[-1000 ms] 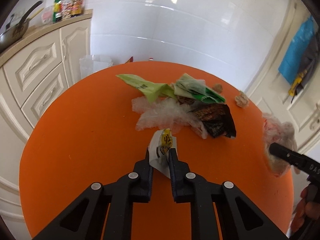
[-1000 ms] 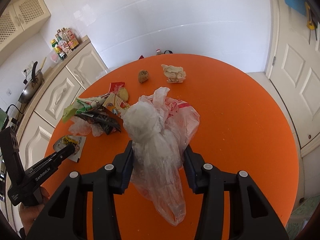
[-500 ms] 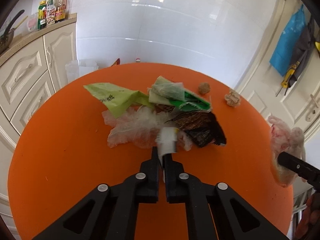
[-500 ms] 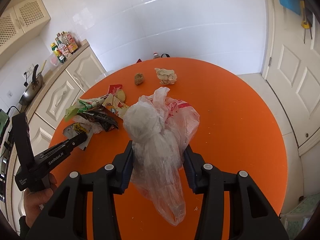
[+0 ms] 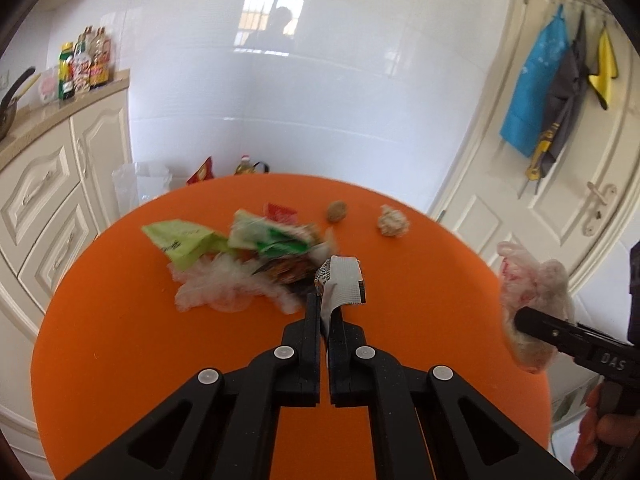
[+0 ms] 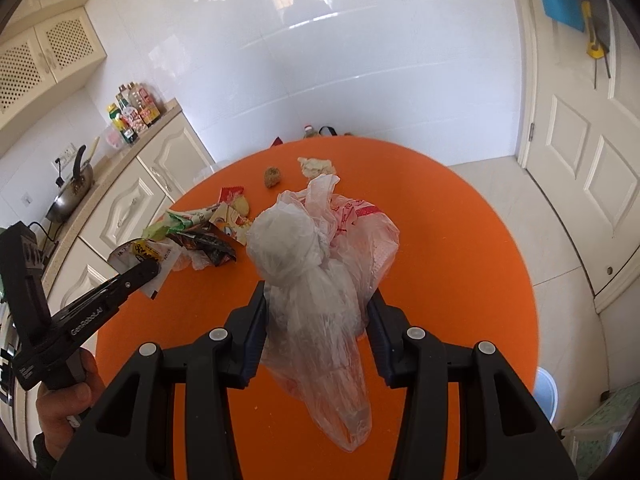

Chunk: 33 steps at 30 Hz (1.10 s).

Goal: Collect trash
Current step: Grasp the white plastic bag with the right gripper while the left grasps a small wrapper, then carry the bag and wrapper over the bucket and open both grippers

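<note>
My left gripper [image 5: 325, 305] is shut on a small white and yellow wrapper [image 5: 340, 282], lifted off the round orange table [image 5: 120, 340]. From the right wrist camera the same wrapper [image 6: 146, 254] hangs at the left gripper's tip [image 6: 150, 270]. My right gripper [image 6: 316, 304] is shut on a stuffed translucent plastic bag [image 6: 320, 264] with red print, held above the table [image 6: 460, 260]. A pile of wrappers [image 5: 248, 256] lies mid-table: a green packet, clear film, a dark packet. Beyond it sit a brown lump [image 5: 337, 211] and a crumpled tissue [image 5: 393, 221].
Cream cabinets [image 5: 44, 184] with bottles [image 5: 82, 64] and a pan on the counter stand left of the table. A white door [image 6: 580, 152] is at the right, with an apron [image 5: 534, 92] hung by another door. A hand [image 6: 64, 412] grips the left gripper's handle.
The left gripper shut on the wrapper, lifted it off the table and carried it right, toward the bag. The right gripper kept hold of the bag and rose slightly.
</note>
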Available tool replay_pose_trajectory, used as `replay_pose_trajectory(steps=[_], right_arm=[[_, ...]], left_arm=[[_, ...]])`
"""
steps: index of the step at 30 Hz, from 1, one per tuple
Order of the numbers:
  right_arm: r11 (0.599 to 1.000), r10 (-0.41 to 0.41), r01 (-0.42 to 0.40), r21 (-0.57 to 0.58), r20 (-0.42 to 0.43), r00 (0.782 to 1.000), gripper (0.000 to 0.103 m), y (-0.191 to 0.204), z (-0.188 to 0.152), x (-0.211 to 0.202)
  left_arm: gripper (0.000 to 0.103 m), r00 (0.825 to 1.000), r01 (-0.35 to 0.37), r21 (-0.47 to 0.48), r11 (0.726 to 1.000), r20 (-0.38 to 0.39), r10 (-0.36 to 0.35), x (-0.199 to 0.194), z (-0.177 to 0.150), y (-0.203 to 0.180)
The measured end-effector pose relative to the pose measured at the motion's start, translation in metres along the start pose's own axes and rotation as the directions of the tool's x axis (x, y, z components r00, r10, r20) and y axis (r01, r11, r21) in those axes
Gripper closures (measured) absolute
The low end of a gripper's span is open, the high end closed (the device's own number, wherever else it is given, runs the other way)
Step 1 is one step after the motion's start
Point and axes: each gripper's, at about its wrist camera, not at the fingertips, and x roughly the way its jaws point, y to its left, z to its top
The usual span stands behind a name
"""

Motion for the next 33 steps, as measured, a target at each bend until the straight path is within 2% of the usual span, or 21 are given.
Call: replay_pose_trajectory(steps=[6, 11, 16, 20, 23, 28, 33], right_arm=[[1.000, -0.014, 0.013, 0.018, 0.088, 0.996, 0.058, -0.016, 0.000, -0.048], [0.998, -0.060, 0.053, 0.046, 0.177, 0.982, 0.058, -0.036, 0.000, -0.100], [0.988, -0.142, 0.118, 0.104, 0.256, 0.956, 0.058, -0.069, -0.007, -0.155], [0.966, -0.234, 0.189, 0.174, 0.290, 0.928, 0.058, -0.104, -0.020, -0.195], [0.941, -0.307, 0.243, 0.237, 0.289, 0.907, 0.058, -0.132, -0.034, -0.218], [0.883, -0.407, 0.316, 0.347, 0.232, 0.884, 0.058, -0.191, -0.066, -0.237], [0.840, -0.443, 0.354, 0.411, 0.142, 0.885, 0.058, -0.243, -0.100, -0.227]], left_arm=[[0.103, 0.995, 0.074, 0.080, 0.994, 0.054, -0.079, -0.049, -0.004, -0.045], [0.103, 0.983, 0.156, 0.161, 0.975, 0.070, -0.169, -0.082, -0.015, -0.097], [0.103, 0.961, 0.255, 0.236, 0.938, 0.049, -0.273, -0.093, -0.014, -0.143], [0.103, 0.939, 0.327, 0.288, 0.900, 0.012, -0.345, -0.075, -0.007, -0.170], [0.103, 0.919, 0.380, 0.328, 0.865, -0.032, -0.392, -0.069, -0.013, -0.199], [0.103, 0.885, 0.464, 0.355, 0.812, -0.144, -0.443, -0.050, -0.034, -0.240], [0.103, 0.862, 0.505, 0.387, 0.772, -0.274, -0.426, -0.020, -0.058, -0.275]])
